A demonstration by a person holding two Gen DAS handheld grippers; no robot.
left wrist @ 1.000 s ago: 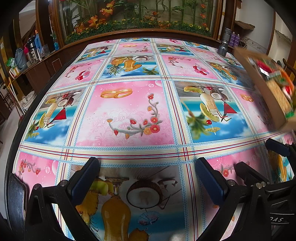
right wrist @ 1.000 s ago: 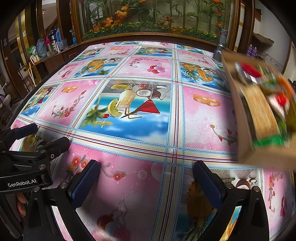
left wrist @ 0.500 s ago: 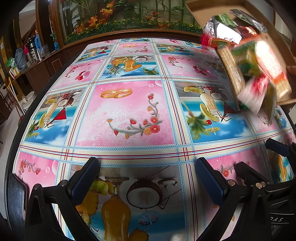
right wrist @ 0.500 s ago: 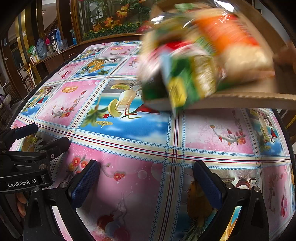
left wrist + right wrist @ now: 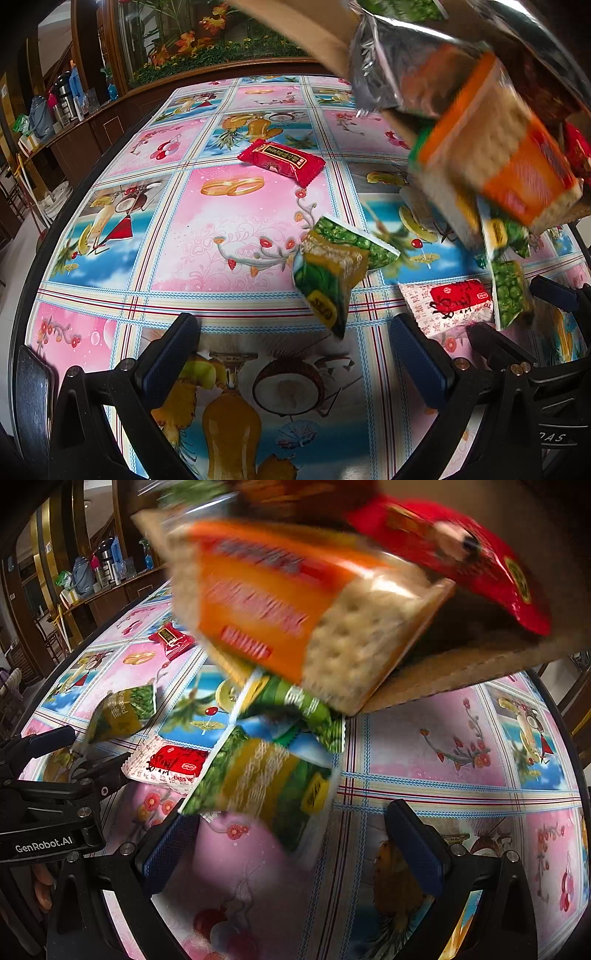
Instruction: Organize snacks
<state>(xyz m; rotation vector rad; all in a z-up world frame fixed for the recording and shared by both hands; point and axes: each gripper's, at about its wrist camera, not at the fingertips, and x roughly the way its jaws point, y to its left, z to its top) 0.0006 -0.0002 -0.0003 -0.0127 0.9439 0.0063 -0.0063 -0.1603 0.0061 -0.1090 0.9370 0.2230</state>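
Observation:
A tipped cardboard box (image 5: 461, 672) hangs over the table and spills snack packs. An orange cracker pack (image 5: 280, 605) (image 5: 495, 147), a silver pack (image 5: 391, 70) and a red pack (image 5: 461, 557) are blurred in mid-fall. A red packet (image 5: 282, 160) lies on the far table. A green pea packet (image 5: 332, 273) and a white-and-red packet (image 5: 448, 306) lie nearer. Another green packet (image 5: 258, 775) falls just above my right gripper (image 5: 295, 849). My left gripper (image 5: 295, 363) is open and empty over the near table. The right gripper is open too.
The round table carries a pink and blue pictured cloth (image 5: 229, 229). A wooden counter with flasks and bottles (image 5: 62, 103) runs along the left wall. A planter of artificial flowers (image 5: 207, 48) stands behind the table.
The box has swung over the table and tipped further. Packets that were inside it now fall out, and several have landed on the cloth. Both grippers have stayed still.

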